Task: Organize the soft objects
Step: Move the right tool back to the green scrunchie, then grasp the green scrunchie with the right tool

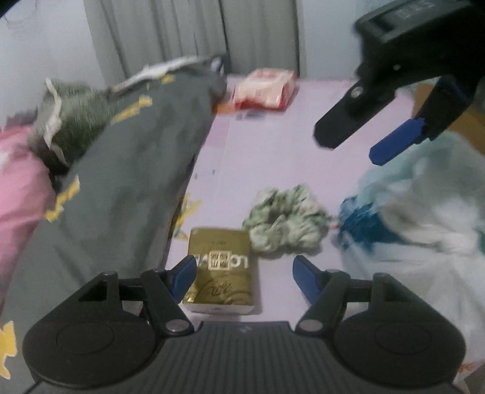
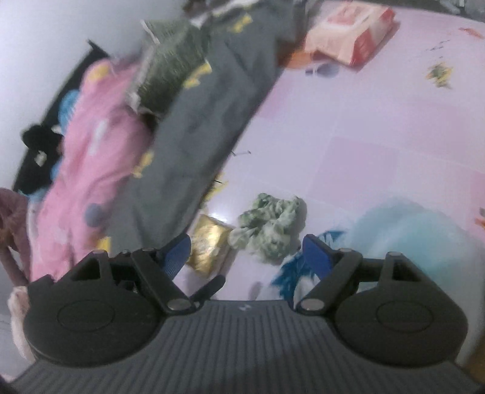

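A green-and-white scrunchie (image 1: 285,222) lies on the pale pink sheet (image 1: 272,145), beside a gold pack (image 1: 221,266). My left gripper (image 1: 244,274) hovers low over the pack. It is open, its left finger over the pack's edge and its right finger well clear. My right gripper (image 1: 353,147) hangs open and empty above the sheet at the upper right. In the right wrist view the right gripper (image 2: 247,251) is open above the scrunchie (image 2: 269,227), with the gold pack (image 2: 209,242) to the left. A light blue and white plush (image 2: 400,242) with dark blue fur lies to the right.
A grey blanket (image 1: 127,169) with yellow marks and a pink blanket (image 2: 88,157) are heaped along the left. A red-and-white tissue pack (image 1: 263,89) lies at the far end of the sheet, before grey curtains (image 1: 194,27). A brown box edge (image 1: 466,121) shows at the right.
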Action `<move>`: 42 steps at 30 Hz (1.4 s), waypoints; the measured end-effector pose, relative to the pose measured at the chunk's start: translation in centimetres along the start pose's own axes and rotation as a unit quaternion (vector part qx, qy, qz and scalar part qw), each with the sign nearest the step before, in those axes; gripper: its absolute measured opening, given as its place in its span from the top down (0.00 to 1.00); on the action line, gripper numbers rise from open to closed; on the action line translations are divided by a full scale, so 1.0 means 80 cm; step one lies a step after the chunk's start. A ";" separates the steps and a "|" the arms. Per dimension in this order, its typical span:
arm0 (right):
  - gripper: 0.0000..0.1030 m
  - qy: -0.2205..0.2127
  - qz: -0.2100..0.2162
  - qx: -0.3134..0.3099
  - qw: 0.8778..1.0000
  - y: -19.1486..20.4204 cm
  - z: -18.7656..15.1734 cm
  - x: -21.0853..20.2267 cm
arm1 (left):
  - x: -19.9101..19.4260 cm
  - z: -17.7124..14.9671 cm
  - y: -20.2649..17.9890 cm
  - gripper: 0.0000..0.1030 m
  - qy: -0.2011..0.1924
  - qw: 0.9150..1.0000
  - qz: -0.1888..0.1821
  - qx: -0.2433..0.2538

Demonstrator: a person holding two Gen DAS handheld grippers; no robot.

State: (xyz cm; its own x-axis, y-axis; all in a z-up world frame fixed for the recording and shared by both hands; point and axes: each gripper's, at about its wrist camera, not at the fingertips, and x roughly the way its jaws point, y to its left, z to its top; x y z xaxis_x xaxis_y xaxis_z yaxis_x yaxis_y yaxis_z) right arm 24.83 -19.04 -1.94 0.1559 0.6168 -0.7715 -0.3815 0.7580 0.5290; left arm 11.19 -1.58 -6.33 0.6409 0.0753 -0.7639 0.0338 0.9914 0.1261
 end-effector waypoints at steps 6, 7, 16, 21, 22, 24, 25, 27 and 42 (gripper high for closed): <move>0.22 0.064 -0.047 0.006 0.997 -0.011 0.027 0.083 | 0.019 0.005 0.007 0.25 0.006 1.000 0.003 0.001; 0.22 0.072 -0.049 0.008 0.996 -0.012 0.028 0.092 | 0.023 0.006 0.008 0.25 0.007 1.000 0.000 -0.001; 0.45 0.083 -0.040 0.021 0.996 -0.026 0.033 0.133 | 0.044 0.012 0.019 0.29 0.035 0.999 -0.011 -0.025; 0.57 0.081 -0.035 0.023 0.996 -0.028 0.037 0.135 | 0.049 0.012 0.024 0.33 0.037 0.999 -0.012 -0.033; 0.60 0.082 -0.034 0.021 0.996 -0.027 0.038 0.138 | 0.049 0.012 0.024 0.33 0.037 0.999 -0.012 -0.033; 0.66 0.082 -0.033 0.020 0.996 -0.026 0.037 0.139 | 0.050 0.012 0.023 0.36 0.036 0.999 -0.010 -0.035; 0.70 0.083 -0.032 0.019 0.996 -0.025 0.036 0.140 | 0.049 0.012 0.023 0.36 0.035 0.999 -0.009 -0.034; 0.76 0.083 -0.031 0.018 0.996 -0.025 0.035 0.140 | 0.049 0.012 0.024 0.43 0.033 0.999 -0.009 -0.035; 0.85 0.023 0.016 0.018 0.999 -0.007 0.024 0.079 | -0.008 0.017 0.036 0.48 -0.023 0.996 -0.047 -0.067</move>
State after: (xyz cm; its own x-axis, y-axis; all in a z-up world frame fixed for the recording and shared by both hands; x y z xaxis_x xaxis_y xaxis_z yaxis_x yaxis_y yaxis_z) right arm 27.79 -15.12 -6.40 0.1016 0.6308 -0.7693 -0.3533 0.7457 0.5648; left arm 11.91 1.06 -4.62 0.6740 -0.0195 -0.7385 -0.0063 0.9995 -0.0321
